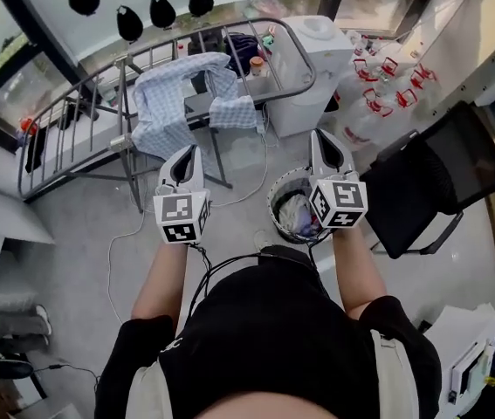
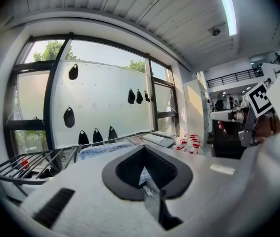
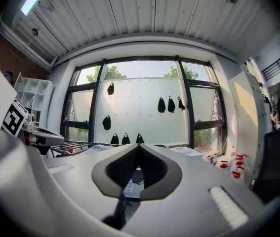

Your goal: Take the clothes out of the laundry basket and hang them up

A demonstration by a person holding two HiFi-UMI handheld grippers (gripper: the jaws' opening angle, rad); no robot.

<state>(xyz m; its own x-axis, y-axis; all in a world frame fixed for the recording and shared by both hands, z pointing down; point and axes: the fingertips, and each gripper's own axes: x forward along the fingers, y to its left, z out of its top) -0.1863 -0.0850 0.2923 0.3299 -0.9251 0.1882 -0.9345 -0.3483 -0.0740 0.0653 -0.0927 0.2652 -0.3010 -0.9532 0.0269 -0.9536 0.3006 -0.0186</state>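
The drying rack [image 1: 59, 142] runs from the left edge up toward the top centre of the head view, and a checked shirt [image 1: 164, 103] is already draped over its middle rails. The bare rails to the left of the shirt look like the best room for the next piece.

The left gripper [image 1: 187, 155] hangs just below the shirt, fingers pressed together with nothing between them. Its own view shows the same, with the rack beyond the tips.

The laundry basket [image 1: 275, 201] sits lower centre, right of that gripper, with crumpled clothes [image 1: 298, 216] inside. I judge the next pick is due. I would spread one pair of fingers before going down, drop straight inside the rim and pinch a top fold, not a buried one.

The right gripper [image 1: 321, 140] is above the basket's far rim, fingers also pressed together and empty.

On the right, the black chair [image 1: 422, 190] crowds that side of the basket. I would lift up and leftward, minding the rack legs and the floor cable [image 1: 112, 251].
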